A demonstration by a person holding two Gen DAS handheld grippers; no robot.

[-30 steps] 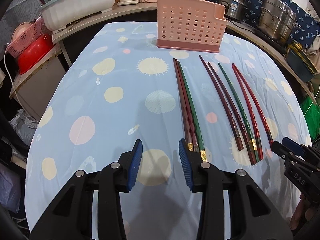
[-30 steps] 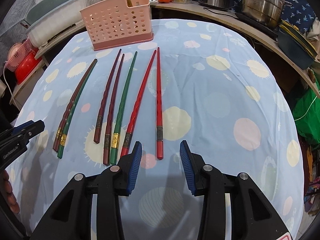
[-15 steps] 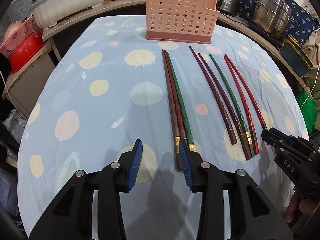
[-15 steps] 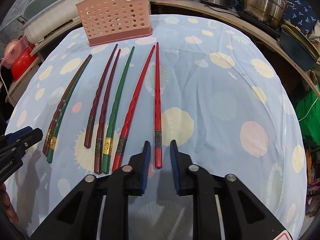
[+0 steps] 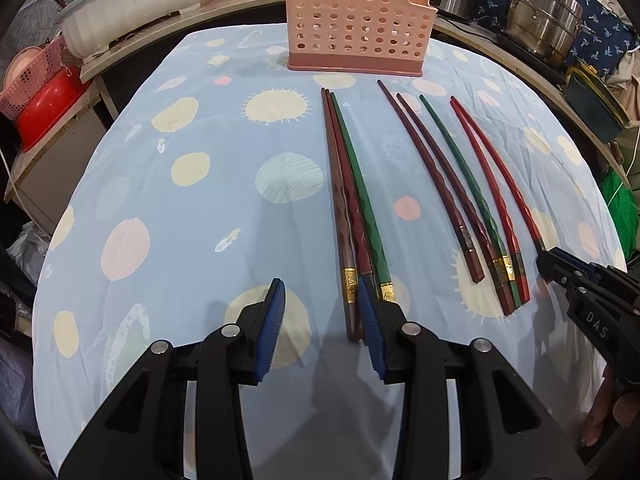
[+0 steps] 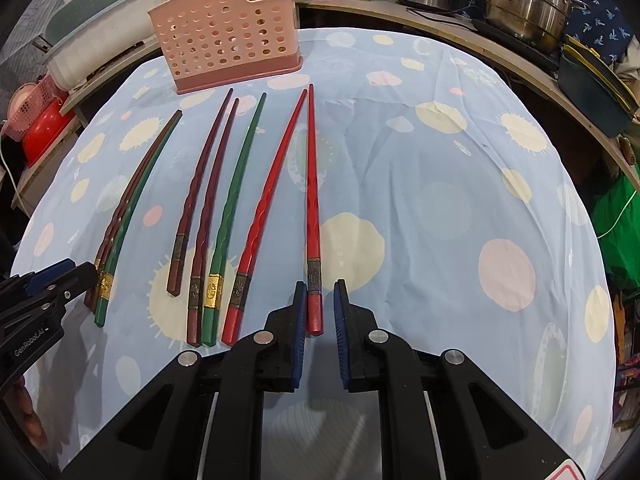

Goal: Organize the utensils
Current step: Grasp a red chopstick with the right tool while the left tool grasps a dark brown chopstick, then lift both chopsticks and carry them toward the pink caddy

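Held partly open, the left tongs grip nothing; their right pad is seen over the near ends of a bundle of three chopsticks. On the right tongs the jaws have just been closing and are left narrowly apart around the near end of the rightmost red chopstick, which is not clamped. "GenRobot.AI" and "DAS" are read on the tongs. One dotted cloth is spread. One pink holder is stood at upper centre. Eight chopsticks are counted below it.
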